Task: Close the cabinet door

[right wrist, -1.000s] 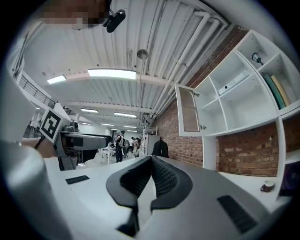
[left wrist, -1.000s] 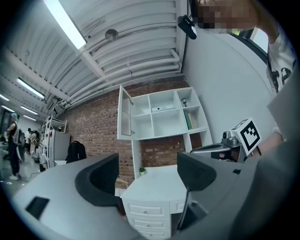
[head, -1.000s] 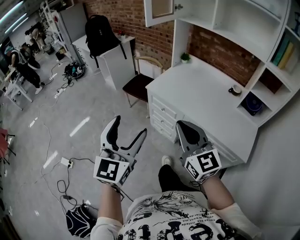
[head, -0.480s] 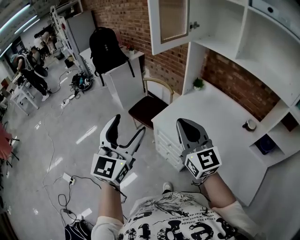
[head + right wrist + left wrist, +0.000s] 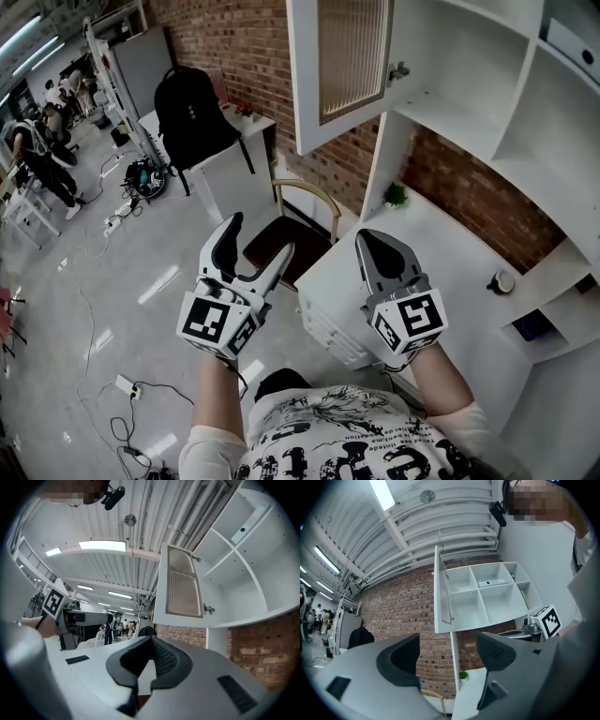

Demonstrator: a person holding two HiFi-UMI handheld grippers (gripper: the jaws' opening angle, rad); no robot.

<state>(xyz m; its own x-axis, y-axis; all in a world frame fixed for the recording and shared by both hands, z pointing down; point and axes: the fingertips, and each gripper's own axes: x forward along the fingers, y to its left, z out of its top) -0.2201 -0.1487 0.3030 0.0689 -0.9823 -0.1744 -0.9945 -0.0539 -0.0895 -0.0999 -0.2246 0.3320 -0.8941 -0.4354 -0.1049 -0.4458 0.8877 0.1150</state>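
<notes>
The white cabinet door point(image 5: 342, 66) with a ribbed glass panel stands swung open at the top of the head view, above and beyond both grippers. My left gripper point(image 5: 259, 236) is open with nothing between its fingers and is held over the floor, well short of the door. My right gripper point(image 5: 367, 236) is shut and empty, over the desk's near corner. In the left gripper view the door point(image 5: 439, 592) shows edge-on beside the open white shelves point(image 5: 487, 597). The right gripper view shows the door's point(image 5: 183, 590) panel face above the shut jaws of my right gripper point(image 5: 152, 660).
A white desk point(image 5: 422, 272) with drawers stands under the cabinet, with a small plant point(image 5: 397, 195) and a small round object point(image 5: 504, 281) on it. A chair point(image 5: 295, 220) sits left of the desk. A black backpack point(image 5: 192, 112) rests on a white stand. People point(image 5: 37, 150) and cables are far left.
The view has tilted up and the open door now fills more of the top. Both grippers keep their pose: left open, right shut.
</notes>
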